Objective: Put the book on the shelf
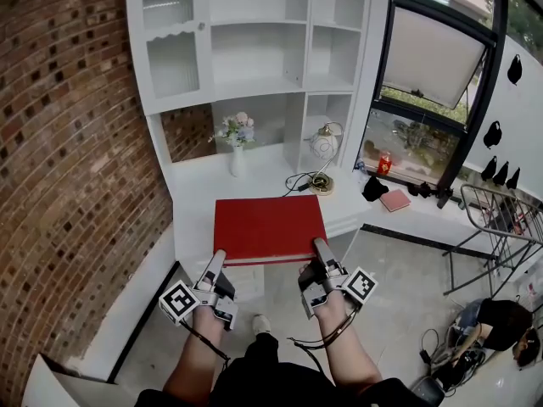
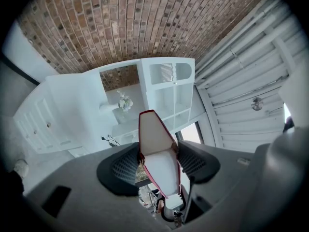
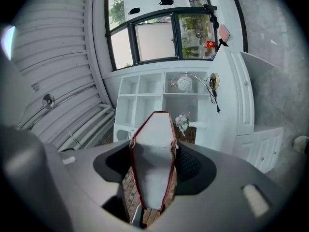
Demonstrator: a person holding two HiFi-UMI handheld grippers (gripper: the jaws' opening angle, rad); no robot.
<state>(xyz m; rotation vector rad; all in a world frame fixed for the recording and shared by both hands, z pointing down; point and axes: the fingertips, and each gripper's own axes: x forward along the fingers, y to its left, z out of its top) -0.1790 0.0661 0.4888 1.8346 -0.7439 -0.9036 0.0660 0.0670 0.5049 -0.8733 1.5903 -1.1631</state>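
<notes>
A large red hardcover book (image 1: 270, 228) is held flat in the air in front of the white shelf unit (image 1: 254, 49). My left gripper (image 1: 218, 261) is shut on its near left corner, my right gripper (image 1: 321, 249) on its near right corner. In the left gripper view the book's white page edge (image 2: 158, 149) sits squeezed between the dark pads (image 2: 126, 167). The right gripper view shows the same book (image 3: 153, 151) clamped between its jaws, with the shelf unit (image 3: 164, 93) beyond.
On the white counter (image 1: 199, 193) under the shelves stand a vase of flowers (image 1: 237, 142) and a round lamp (image 1: 323, 148) with a black cable. A brick wall (image 1: 59, 142) runs along the left. To the right is a window ledge (image 1: 416, 206) with small items; a person (image 1: 501, 325) crouches at the bottom right.
</notes>
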